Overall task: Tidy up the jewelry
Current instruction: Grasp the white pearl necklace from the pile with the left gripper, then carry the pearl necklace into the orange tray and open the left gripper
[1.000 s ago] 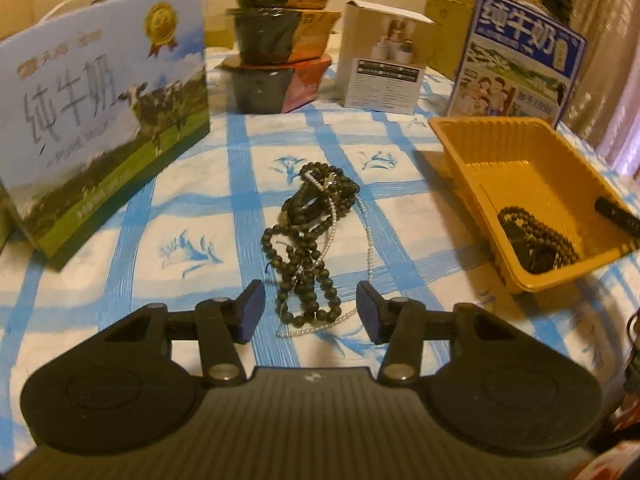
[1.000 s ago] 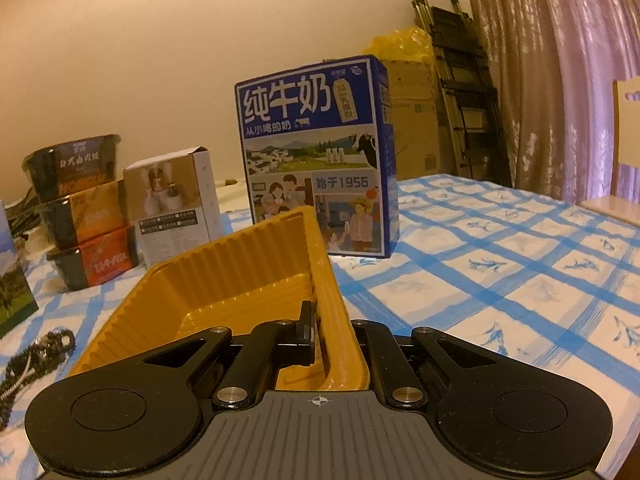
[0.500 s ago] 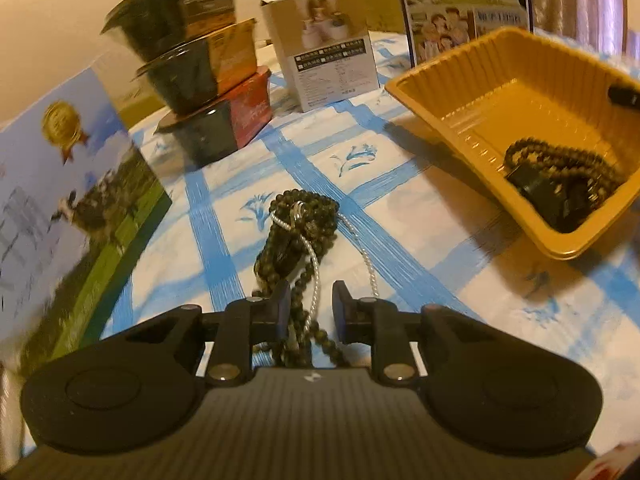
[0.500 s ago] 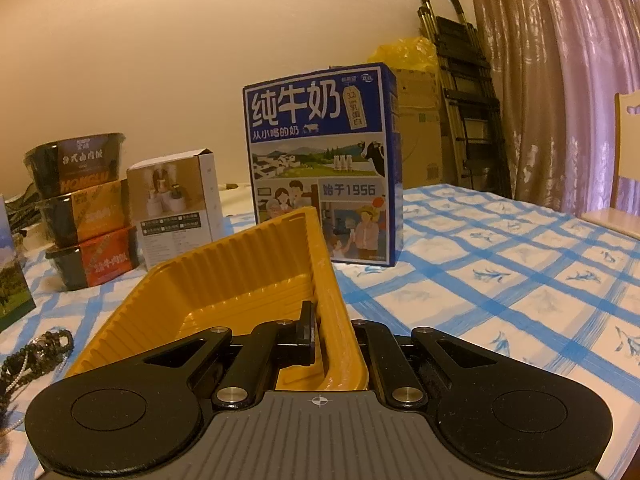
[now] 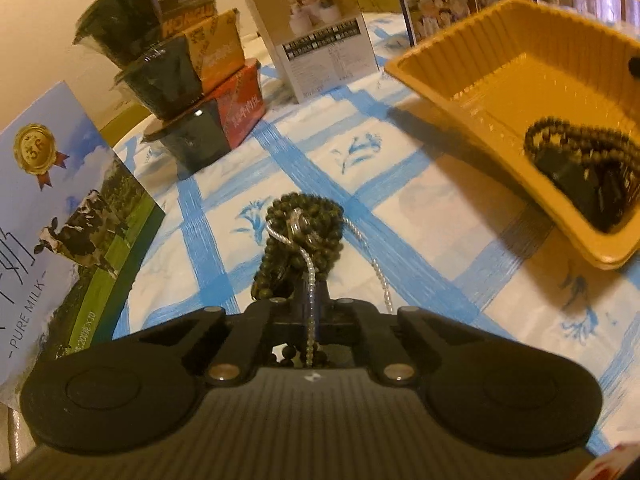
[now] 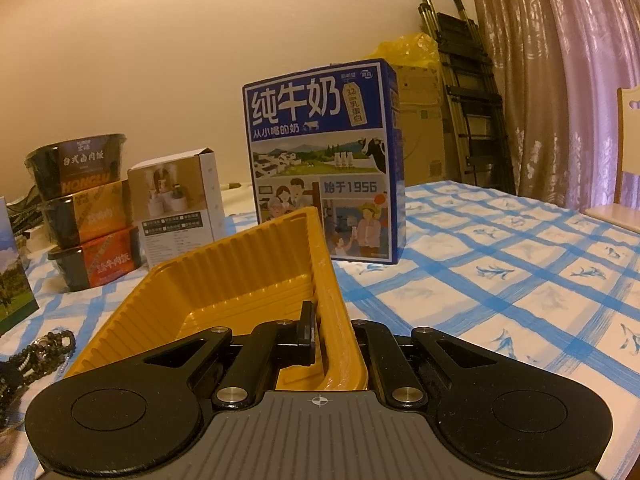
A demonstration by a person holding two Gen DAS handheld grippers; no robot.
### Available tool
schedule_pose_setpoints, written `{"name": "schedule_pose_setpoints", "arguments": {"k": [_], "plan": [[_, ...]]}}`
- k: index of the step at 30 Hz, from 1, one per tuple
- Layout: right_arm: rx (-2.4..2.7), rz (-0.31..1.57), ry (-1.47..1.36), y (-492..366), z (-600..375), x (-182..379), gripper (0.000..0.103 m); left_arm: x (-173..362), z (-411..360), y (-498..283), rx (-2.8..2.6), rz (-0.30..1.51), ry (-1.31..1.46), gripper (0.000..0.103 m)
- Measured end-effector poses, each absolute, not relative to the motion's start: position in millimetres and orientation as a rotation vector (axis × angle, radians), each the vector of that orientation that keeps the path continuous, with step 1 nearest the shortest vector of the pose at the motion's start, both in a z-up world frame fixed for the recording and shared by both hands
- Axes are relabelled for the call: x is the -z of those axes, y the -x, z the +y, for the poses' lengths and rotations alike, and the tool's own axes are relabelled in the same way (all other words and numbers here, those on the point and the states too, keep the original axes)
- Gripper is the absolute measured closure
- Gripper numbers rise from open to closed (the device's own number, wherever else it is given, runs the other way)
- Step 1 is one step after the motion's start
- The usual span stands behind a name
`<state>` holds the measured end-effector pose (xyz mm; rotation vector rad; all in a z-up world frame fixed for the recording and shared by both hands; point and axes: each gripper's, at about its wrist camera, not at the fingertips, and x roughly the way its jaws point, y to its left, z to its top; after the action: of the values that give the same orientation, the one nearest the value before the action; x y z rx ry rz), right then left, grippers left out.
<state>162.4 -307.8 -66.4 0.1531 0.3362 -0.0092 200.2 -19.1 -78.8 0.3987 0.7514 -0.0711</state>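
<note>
The left gripper [image 5: 310, 308] has its fingers closed on the tangle of dark bead strands [image 5: 302, 236] and the silver chain [image 5: 308, 264] threaded through it, low in the middle of the left wrist frame, the far end of the heap resting on the blue-checked counter [image 5: 420, 216]. The right gripper [image 6: 320, 340] clamps the near wall of the yellow plastic tray [image 6: 240, 280], which sits tilted at the right of the left wrist frame with one dark bead bracelet [image 5: 580, 152] already inside. To do this lift well, I would raise the bundle straight up until the trailing chain end clears the cloth, carry it over the tray's low rim, and release only once the beads hang above the tray floor. Keeping the tray pinned firmly should stop it sliding as the weight lands.
</note>
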Motion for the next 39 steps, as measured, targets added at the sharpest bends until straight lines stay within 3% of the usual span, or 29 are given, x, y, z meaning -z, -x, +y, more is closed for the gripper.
{"name": "schedule_pose_setpoints", "arguments": {"k": [13,24,39], "plan": [[0.005,0.338,-0.151,-162.2,-306.7,67.7,0.098,-8.7,11.3,-224.4,0.079,0.618,-0.120,0.100],[0.000,0.341,-0.153,-160.4,-307.8,68.5,0.098,-95.3,16.5,-184.1,0.158,0.435,-0.015,0.101],[-0.003,0.340,-0.155,-159.2,-307.3,67.9,0.098,-130.1,14.9,-162.7,0.183,0.389,0.031,0.101]]}}
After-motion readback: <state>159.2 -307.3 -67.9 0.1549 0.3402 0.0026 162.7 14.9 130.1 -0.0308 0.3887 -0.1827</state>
